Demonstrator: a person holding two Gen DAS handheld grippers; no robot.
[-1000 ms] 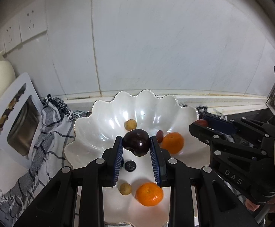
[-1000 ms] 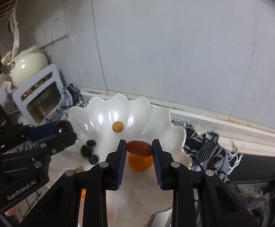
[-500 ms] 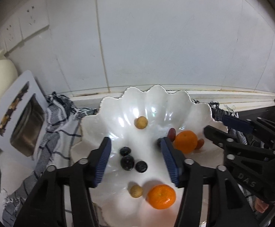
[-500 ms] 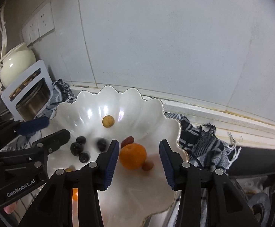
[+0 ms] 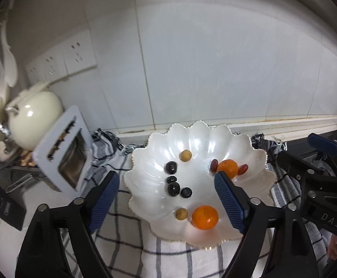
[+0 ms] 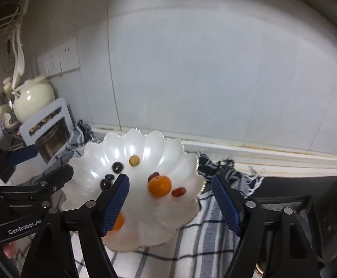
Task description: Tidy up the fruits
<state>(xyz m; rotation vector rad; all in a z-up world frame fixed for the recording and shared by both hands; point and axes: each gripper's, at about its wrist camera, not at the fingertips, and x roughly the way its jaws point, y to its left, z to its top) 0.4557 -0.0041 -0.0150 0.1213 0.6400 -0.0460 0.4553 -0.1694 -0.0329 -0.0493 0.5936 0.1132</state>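
pearly white, the scalloped bowl (image 5: 256, 159) sits on a checked cloth (image 5: 168, 257) against the tiled wall, and every fruit in view lies inside it, seemingly sorted by kind. four dark plums (image 5: 173, 188) cluster left of centre, likely so they stay together in the shallow dip. one orange (image 5: 227, 167) rests to the right with a red date (image 5: 213, 165) touching its left side and another date (image 5: 243, 169) just beside its right. a second orange (image 5: 205, 217) lies at the near rim beside a tan longan (image 5: 181, 214); another longan (image 5: 185, 156) sits far back, well apart from its pair, so the grouping looks unfinished.

left gripper (image 5: 166, 201) hangs above the near-left part of the bowl, fingers spread wide with nothing between them, tilted down toward the plums. right gripper (image 6: 170, 199) hovers over the right half, also spread wide and empty, framing the far orange and dates. both stand clear of the fruit. a cream teapot (image 5: 33, 118) and a white box (image 5: 63, 148) stand to the left.
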